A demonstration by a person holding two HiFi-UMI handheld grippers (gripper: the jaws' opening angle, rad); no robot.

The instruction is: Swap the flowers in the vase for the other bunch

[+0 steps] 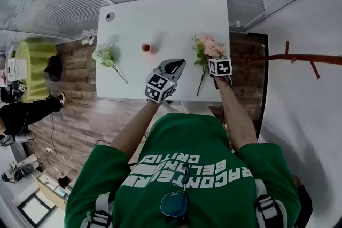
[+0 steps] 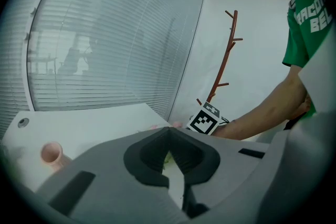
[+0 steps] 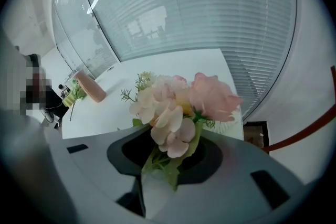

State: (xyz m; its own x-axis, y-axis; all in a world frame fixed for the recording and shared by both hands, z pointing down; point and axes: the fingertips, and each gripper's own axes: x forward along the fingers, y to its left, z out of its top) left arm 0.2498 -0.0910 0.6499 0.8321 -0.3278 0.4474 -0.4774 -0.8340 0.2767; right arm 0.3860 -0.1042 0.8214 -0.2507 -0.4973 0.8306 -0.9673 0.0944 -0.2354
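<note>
A small pink vase [image 1: 146,48] stands empty near the middle of the white table [image 1: 160,18]. A white-and-green bunch [image 1: 107,56] lies flat to its left. A pink bunch [image 1: 209,49] is at the table's right side. My right gripper [image 1: 216,64] is on its stems just below the blooms. In the right gripper view the jaws [image 3: 163,162] are closed on the green stems, and the pink bunch [image 3: 184,105] rises above them. My left gripper [image 1: 175,67] hovers shut and empty over the table's front middle. The vase [image 2: 51,153] is to its left.
A red-brown coat rack [image 1: 299,57] stands right of the table. A small round grey fitting [image 1: 110,16] sits at the far left corner of the table. Glass walls with blinds enclose the back and sides. A green chair [image 1: 32,69] is on the wooden floor at the left.
</note>
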